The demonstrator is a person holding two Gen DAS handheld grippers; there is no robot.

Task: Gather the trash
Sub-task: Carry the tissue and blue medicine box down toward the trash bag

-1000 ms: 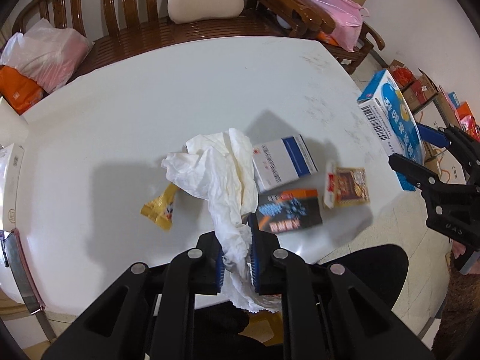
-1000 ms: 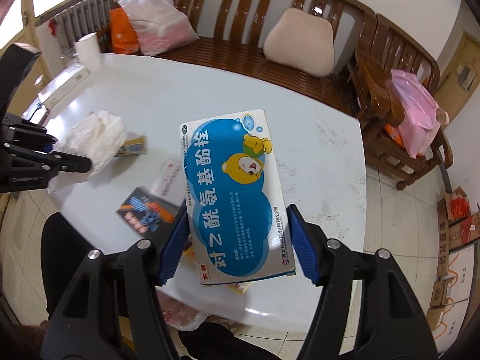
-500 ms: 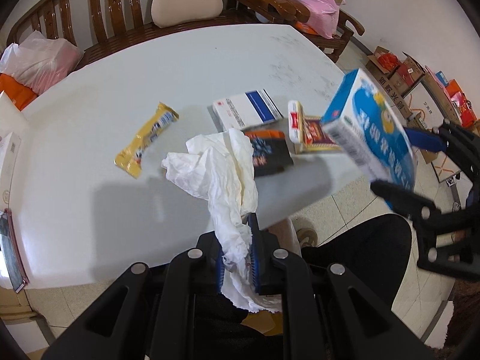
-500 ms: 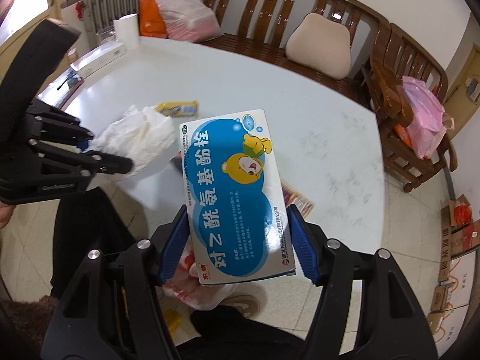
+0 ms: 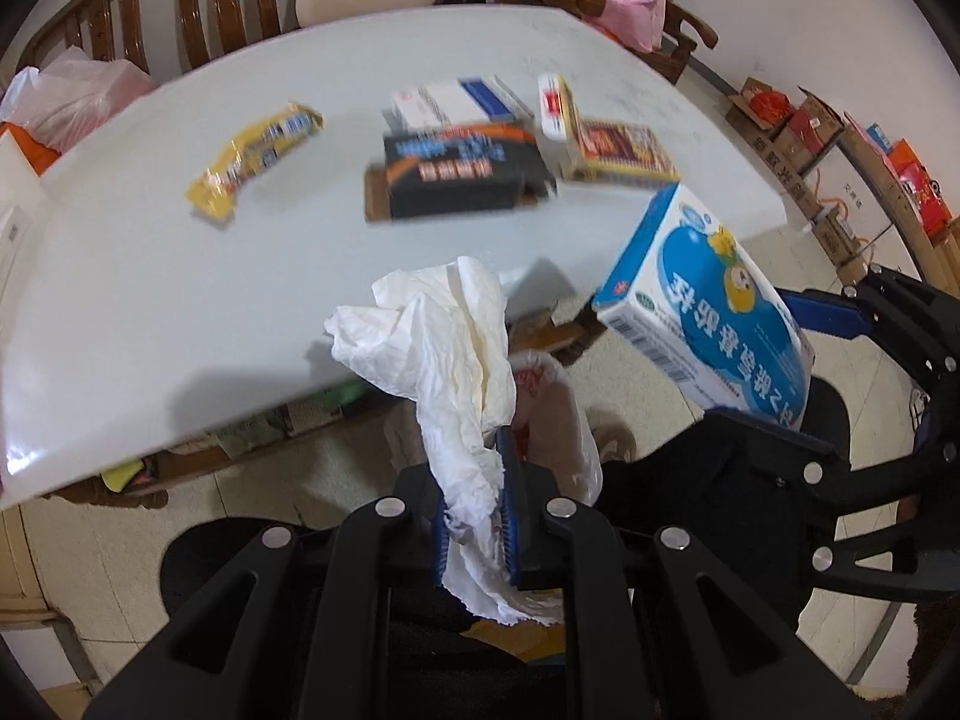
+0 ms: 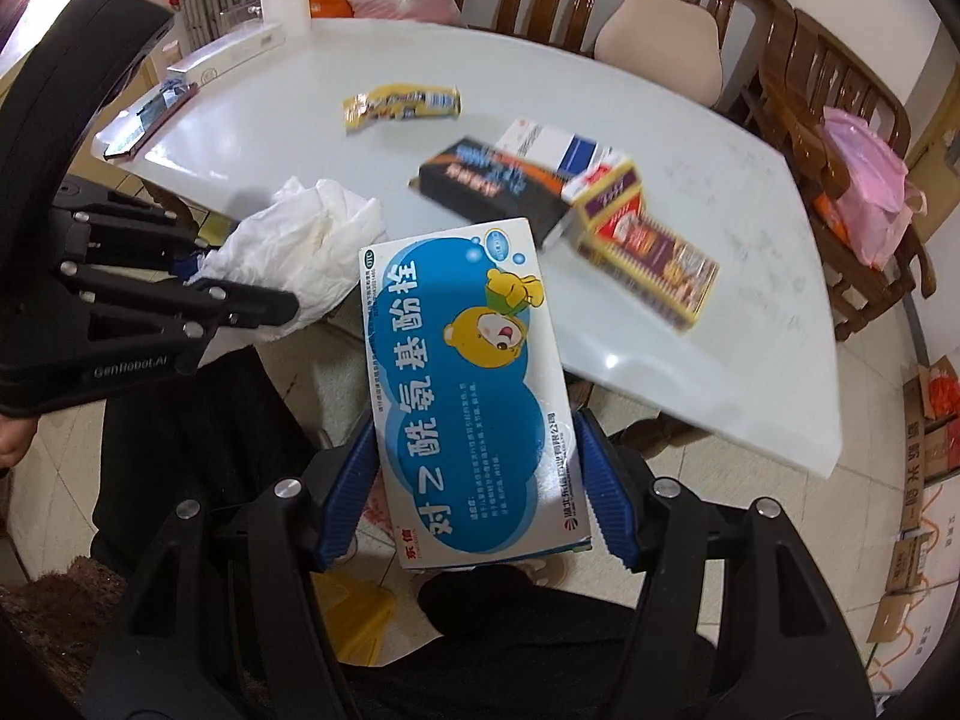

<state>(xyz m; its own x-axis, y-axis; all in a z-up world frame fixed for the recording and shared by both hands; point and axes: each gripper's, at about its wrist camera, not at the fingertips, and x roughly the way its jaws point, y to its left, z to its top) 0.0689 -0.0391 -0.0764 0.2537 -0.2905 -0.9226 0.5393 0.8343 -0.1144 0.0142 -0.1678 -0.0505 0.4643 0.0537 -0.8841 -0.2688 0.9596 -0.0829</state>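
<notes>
White table (image 5: 150,324) carries a black box (image 5: 462,177), a white-and-blue box (image 5: 456,102), a red-and-yellow box (image 5: 618,150) and a yellow wrapper (image 5: 252,159). Right gripper (image 6: 474,492) clamps the blue-and-white box (image 6: 468,396) between its pads, held off the table edge over the floor. Left gripper (image 5: 477,516) pinches the crumpled tissue (image 5: 444,348), also past the edge, above a plastic bag (image 5: 558,420) on the floor.

My two grippers, the left gripper (image 5: 501,516) and the right gripper (image 6: 474,480), were black frames with silver screws and ribbed blue pads (image 6: 603,492); the left read "GenRobot.AI".
</notes>
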